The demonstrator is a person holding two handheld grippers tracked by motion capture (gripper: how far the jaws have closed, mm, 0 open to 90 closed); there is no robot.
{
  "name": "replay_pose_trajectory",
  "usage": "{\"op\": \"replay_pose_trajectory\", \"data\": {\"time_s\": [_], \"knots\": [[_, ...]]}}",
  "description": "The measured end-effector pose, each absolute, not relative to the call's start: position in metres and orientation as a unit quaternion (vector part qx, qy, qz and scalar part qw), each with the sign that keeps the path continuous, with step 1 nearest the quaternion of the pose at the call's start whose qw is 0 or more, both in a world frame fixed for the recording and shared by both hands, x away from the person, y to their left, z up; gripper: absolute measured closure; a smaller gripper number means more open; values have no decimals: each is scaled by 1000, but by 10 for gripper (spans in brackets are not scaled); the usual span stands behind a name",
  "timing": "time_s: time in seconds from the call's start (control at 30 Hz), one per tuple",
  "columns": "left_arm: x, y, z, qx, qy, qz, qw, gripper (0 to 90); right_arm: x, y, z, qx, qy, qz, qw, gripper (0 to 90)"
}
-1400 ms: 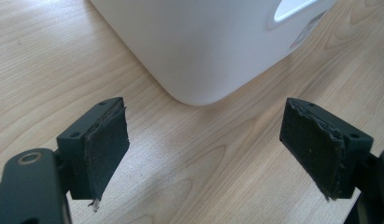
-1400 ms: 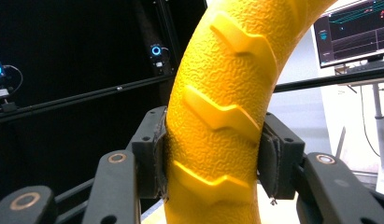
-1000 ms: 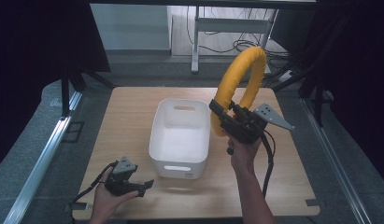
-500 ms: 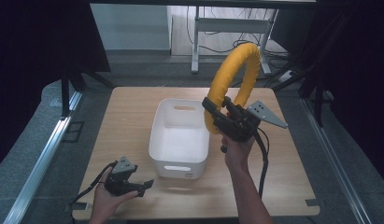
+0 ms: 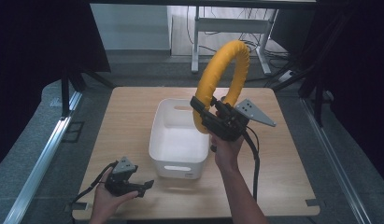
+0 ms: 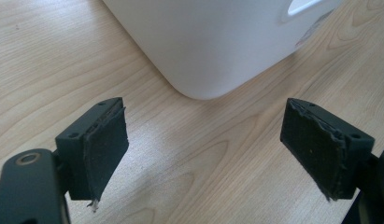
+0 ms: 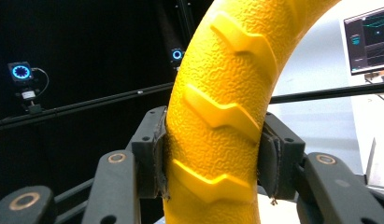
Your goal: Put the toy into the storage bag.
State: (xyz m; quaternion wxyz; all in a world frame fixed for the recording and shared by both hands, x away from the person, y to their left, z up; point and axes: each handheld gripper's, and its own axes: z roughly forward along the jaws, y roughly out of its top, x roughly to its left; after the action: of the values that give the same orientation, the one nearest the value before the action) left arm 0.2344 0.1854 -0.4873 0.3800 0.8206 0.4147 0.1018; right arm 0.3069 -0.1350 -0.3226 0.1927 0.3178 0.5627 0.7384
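A yellow tyre-like ring (image 5: 224,77) with a raised tread (image 7: 217,116) stands upright in the air over the right rim of the white bin (image 5: 167,140). My right gripper (image 5: 202,115) is shut on the ring's lower part, and both pads (image 7: 158,154) press its sides. My left gripper (image 5: 145,185) rests low on the wooden table (image 5: 129,116) at the front left, held by a hand. Its jaws are open with nothing between them, and they face the bin's near corner (image 6: 203,51).
The white bin has a handle slot (image 5: 176,168) in its front wall and looks empty inside. A grey metal rail (image 5: 38,158) runs along the table's left side. Dark curtains, desk legs and cables stand behind the table's far edge.
My right gripper has carried the yellow ring leftwards, from beside the bin to over its right rim. The left gripper has stayed in place.
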Motion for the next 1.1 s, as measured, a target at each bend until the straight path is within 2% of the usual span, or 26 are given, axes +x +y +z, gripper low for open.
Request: {"op": "replay_pose_trajectory", "data": {"time_s": [0.47, 1.1], "knots": [[234, 185, -487, 822, 412, 101, 380, 151, 304, -107, -323, 306, 566, 743, 184, 501], [234, 184, -488, 821, 414, 98, 380, 152, 299, -91, -318, 294, 563, 750, 186, 501]]}}
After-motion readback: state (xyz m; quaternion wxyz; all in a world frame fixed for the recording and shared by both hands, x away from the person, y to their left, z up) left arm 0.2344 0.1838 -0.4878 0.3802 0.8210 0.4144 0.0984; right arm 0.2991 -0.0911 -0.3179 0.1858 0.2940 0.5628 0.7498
